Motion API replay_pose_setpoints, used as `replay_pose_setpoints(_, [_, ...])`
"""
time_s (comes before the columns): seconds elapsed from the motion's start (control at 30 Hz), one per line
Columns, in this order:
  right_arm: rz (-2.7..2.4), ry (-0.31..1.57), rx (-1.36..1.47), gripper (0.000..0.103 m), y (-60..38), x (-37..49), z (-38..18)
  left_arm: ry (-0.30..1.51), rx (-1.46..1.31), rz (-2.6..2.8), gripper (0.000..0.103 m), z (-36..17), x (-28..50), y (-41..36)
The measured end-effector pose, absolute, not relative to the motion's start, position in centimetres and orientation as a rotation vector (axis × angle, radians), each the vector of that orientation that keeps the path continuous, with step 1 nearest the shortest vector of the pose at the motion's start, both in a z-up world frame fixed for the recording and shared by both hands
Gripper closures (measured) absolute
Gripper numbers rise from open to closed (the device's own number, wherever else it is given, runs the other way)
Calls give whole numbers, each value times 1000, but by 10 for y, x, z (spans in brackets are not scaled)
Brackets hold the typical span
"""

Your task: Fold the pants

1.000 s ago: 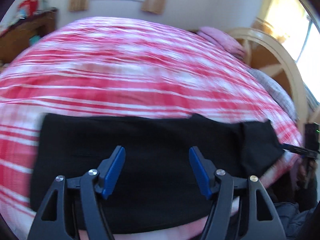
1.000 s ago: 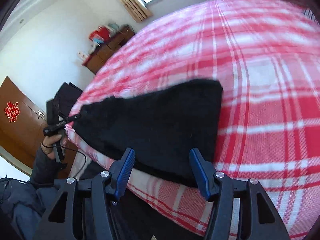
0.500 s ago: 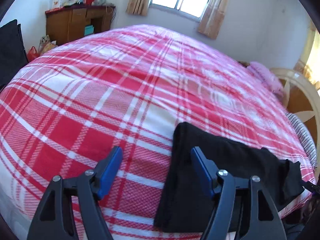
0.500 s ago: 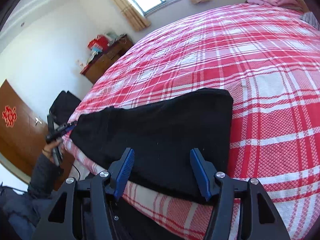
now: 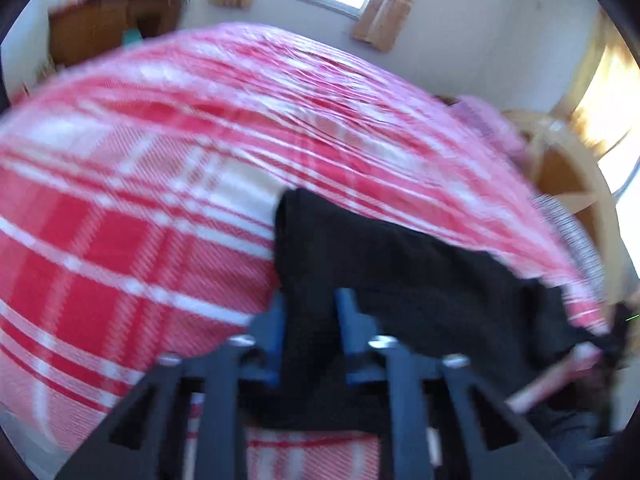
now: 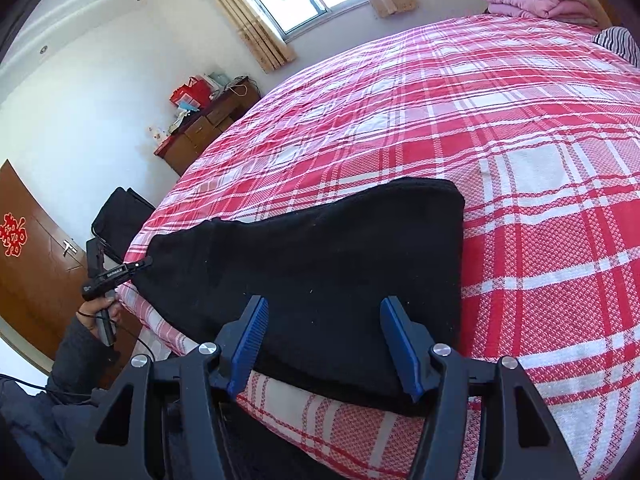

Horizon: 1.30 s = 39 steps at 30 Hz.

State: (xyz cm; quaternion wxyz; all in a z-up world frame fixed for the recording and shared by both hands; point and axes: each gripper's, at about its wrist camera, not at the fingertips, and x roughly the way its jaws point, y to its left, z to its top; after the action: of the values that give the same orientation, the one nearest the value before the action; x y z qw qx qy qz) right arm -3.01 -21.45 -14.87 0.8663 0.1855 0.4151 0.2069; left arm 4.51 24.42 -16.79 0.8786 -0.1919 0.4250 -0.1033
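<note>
Red-and-white plaid bedspread [image 6: 500,128] fills both views. Black pants [image 6: 340,264] lie folded at lower centre of the right view, along the bed's edge. Left tool [image 5: 310,320] pinches the pants' end (blurred); right tool [image 6: 324,340] gapes wide over them.

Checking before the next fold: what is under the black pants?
The red plaid bedspread lies under the black pants and shows on every side except the near bed edge. Anything between them is hidden. The left gripper pinches one end.
</note>
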Motion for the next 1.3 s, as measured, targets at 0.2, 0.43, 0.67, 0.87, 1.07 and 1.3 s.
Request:
replay_pose_setpoints(0.2, [416, 851, 374, 42, -215, -33, -146, 854, -503, -288, 86, -144, 35, 240])
replay_pose_setpoints(0.43, [365, 819, 380, 42, -226, -34, -139, 746, -493, -469, 86, -89, 29, 190])
replay_pose_setpoints(0.67, [261, 776, 467, 42, -257, -35, -133, 732, -465, -716, 86, -55, 37, 110])
replay_pose_setpoints(0.87, [195, 759, 521, 42, -276, -36, -132, 747, -463, -880, 86, -25, 56, 41])
replay_pose_setpoints(1.07, [176, 748, 525, 42, -284, -37, -131, 819, -374, -971, 86, -24, 75, -42])
replay_pose_setpoints(1.3, [163, 732, 527, 42, -290, -39, -128, 871, -165, -947, 86, -56, 84, -127])
